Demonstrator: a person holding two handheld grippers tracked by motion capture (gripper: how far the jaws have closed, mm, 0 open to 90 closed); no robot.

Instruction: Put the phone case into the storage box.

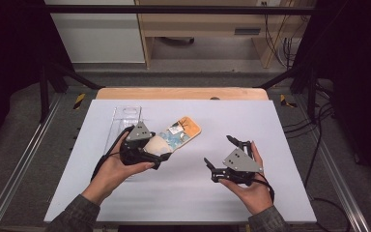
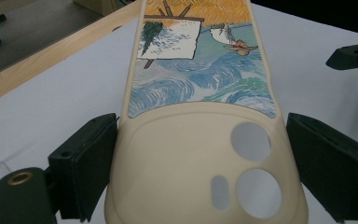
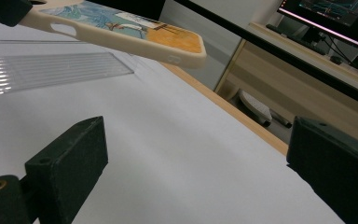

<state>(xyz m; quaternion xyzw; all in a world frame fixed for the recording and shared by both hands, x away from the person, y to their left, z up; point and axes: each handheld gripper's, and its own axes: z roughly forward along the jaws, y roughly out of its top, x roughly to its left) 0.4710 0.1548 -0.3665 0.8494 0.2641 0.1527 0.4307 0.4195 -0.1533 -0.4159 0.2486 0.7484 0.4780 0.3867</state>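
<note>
Landmark: the white sheet (image 1: 183, 183) covering the table. Ordered from the person's edge outward.

Nearest, over the sheet's right-hand near part: right gripper (image 1: 224, 159), jaws spread wide with nothing between them, held just above the sheet. Its own view shows bare white surface between the two black pads.

Next, over the sheet's left-centre: left gripper (image 1: 147, 153), jaws set against the two long edges of a phone case (image 2: 200, 140) at its camera-cutout end. The left pad touches the case edge; the right pad looks to be touching or very nearly so, cannot tell for certain. The case is lifted clear of the sheet, far end tilted up, as the right gripper view shows it (image 3: 121, 28) with air under it.

Beyond that, lying flat on the sheet's far-left part: a clear plastic tray (image 1: 123, 118), ribbed, transparent.

Handling, judged: case is light, a thin flexible cream shell with a painted back; likely to bow or squeeze inward under side pressure, and its smooth rim may slip. The thicker camera end or the corners look like the firmest hold.

Count: one phone case, one clear tray, two grippers, one sheet.
</note>
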